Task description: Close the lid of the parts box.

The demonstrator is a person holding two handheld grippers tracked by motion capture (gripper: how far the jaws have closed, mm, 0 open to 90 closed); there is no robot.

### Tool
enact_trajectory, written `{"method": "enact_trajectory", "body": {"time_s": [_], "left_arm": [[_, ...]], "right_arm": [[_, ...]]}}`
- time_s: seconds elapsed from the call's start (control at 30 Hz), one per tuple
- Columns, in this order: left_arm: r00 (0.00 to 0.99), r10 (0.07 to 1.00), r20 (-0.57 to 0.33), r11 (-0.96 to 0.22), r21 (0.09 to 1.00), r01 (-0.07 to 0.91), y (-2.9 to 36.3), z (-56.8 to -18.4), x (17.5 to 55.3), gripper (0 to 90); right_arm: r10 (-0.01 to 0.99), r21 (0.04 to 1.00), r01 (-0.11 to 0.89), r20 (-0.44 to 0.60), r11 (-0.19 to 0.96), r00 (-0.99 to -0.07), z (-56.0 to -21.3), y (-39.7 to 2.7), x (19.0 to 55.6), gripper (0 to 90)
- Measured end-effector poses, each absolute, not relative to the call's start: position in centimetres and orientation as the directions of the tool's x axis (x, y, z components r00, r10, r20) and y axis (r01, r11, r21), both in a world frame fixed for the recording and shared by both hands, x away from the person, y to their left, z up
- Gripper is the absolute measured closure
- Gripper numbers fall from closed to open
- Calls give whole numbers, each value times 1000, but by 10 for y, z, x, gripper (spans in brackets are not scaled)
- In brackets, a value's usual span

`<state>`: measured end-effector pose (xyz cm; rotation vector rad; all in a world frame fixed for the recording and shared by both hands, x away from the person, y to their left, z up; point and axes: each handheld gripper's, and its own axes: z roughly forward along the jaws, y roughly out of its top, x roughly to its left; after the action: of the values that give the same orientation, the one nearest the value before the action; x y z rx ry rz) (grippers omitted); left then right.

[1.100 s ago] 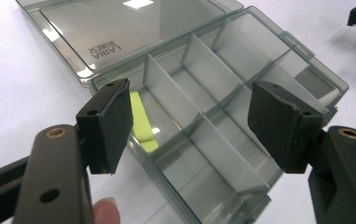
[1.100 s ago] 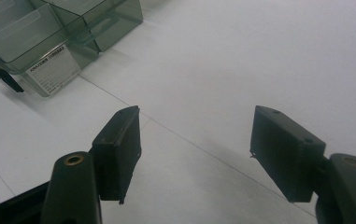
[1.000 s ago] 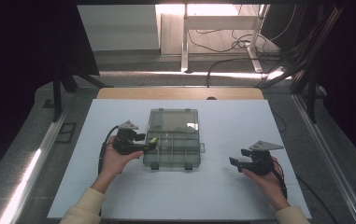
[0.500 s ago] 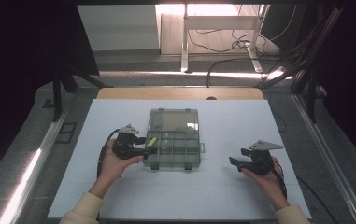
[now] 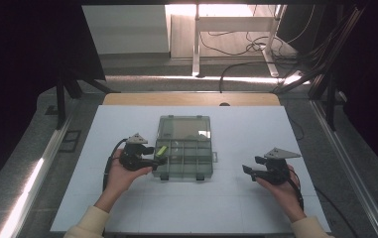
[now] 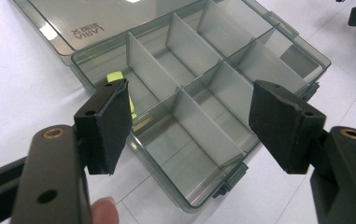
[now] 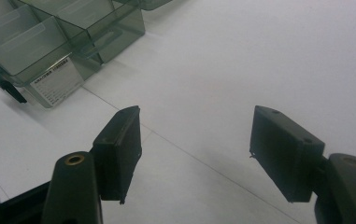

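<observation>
- Little has changed over the last second: the left tongs (image 5: pixel 162 159) have been edged slightly along the near left side of the organizer box (image 5: pixel 186 158), and are seen released, nothing between the pads.
- The box is found mid-counter (image 5: pixel 256 208), lid (image 5: pixel 184 128) laid open; a yellow-green piece (image 6: pixel 116 76) lies in a left compartment.
- The right tongs (image 5: pixel 247 171) are kept released, well apart, unmoved.
- A pick from the box is judged not yet begun.

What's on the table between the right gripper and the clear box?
Nothing: the high view shows bare white table between the right gripper and the clear box.
</observation>
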<state>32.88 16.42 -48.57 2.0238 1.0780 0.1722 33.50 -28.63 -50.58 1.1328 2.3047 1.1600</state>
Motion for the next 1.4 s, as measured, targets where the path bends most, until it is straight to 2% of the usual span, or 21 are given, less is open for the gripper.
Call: {"method": "enact_trajectory", "body": {"time_s": [0.5,0.63,1.07,1.4], "left_arm": [[600,762,-243,-250,744,619,173,-488,335,288],[600,765,-235,-248,752,611,176,-491,338,284],[588,760,-278,-238,722,649,176,-491,354,271],[575,768,-281,-234,713,661,173,-490,359,246]], "right_arm": [[744,788,504,88,355,-662,-496,-265,344,303],[736,789,487,66,375,-674,-496,-252,349,286],[795,778,528,63,340,-604,-485,-228,362,288],[797,778,522,45,351,-602,-478,-208,372,276]]}}
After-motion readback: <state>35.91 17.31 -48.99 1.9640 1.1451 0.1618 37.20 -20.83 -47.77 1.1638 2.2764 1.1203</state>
